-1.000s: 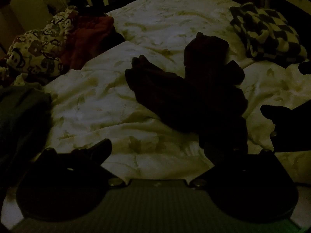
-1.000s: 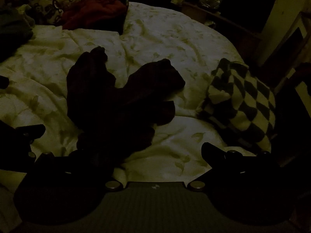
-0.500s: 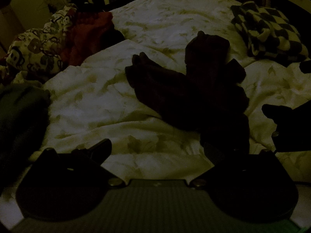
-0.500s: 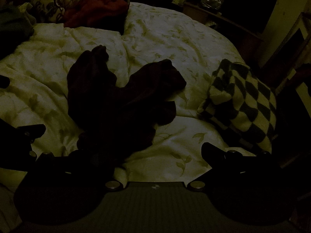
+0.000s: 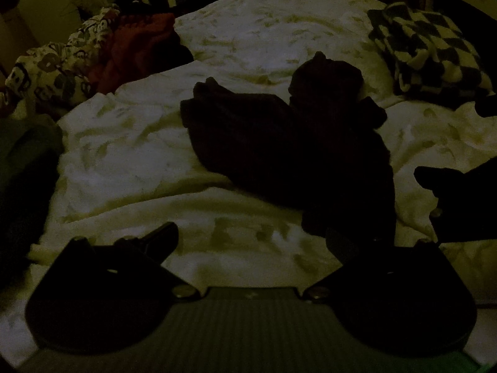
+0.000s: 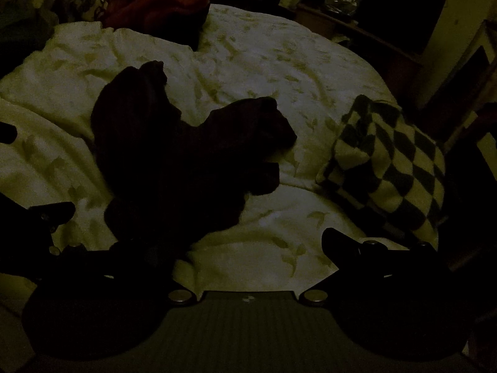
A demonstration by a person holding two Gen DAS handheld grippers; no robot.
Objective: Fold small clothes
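Note:
A dark small garment (image 5: 292,149) lies spread on the pale bedcover (image 5: 139,155), its two legs pointing away in a V; it also shows in the right wrist view (image 6: 174,161). The scene is very dim. My left gripper (image 5: 251,242) is open, its right finger at the garment's near end, its left finger over bare cover. My right gripper (image 6: 239,245) is open, its left finger at the garment's near end. Whether either finger touches the cloth is hidden in the dark. The right gripper also shows at the right edge of the left wrist view (image 5: 459,199).
A black-and-white checkered folded cloth (image 5: 431,49) lies at the right (image 6: 391,168). A red cloth (image 5: 136,43) and a cartoon-print cloth (image 5: 52,68) lie at the back left. A dark green cloth (image 5: 25,161) lies left. Furniture (image 6: 388,15) stands beyond the bed.
Both gripper views have shifted very slightly. The garment lies as before and both grippers stay open.

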